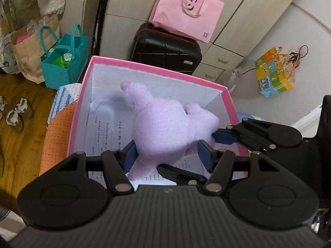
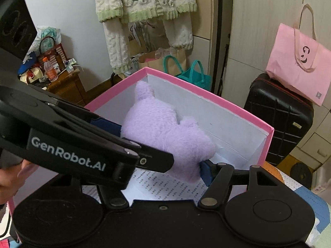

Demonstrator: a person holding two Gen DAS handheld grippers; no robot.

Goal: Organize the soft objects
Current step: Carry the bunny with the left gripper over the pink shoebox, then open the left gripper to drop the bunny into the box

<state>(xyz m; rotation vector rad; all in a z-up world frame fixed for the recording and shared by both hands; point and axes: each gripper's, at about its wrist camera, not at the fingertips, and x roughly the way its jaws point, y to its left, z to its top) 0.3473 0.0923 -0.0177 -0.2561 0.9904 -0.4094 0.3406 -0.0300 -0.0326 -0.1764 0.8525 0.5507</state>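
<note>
- The pink box point(image 1: 225, 95), white inside, took up the middle of both views. Printed paper point(image 1: 101, 130) lined its floor. In the left wrist view a black suitcase point(image 1: 165, 47) stood behind it at about twelve o'clock, a pink paper bag point(image 1: 186, 10) leaning on top.
- The purple plush toy point(image 1: 163, 128) hung inside the box's walls, just above the paper, one limb pointing toward eleven o'clock. Whether it touched the floor could not be told.
- It looked light, soft and squashy: the fur bulged around the pads, so it would likely sag rather than slip, and nothing about it seemed fragile. The thick body seemed the best place to hold; a thin limb would probably fold and slide out.
- The left gripper point(image 1: 167, 157) was clenched on the toy's lower body, blue pads pressing in from nine and three o'clock, pitched steeply down into the box.
- The right gripper point(image 2: 161, 150) came in from about three o'clock of the left wrist view, also tilted down. One blue pad point(image 2: 205, 171) pressed the toy's edge, the other was hidden behind the left gripper, so it seemed to grasp the toy too.
</note>
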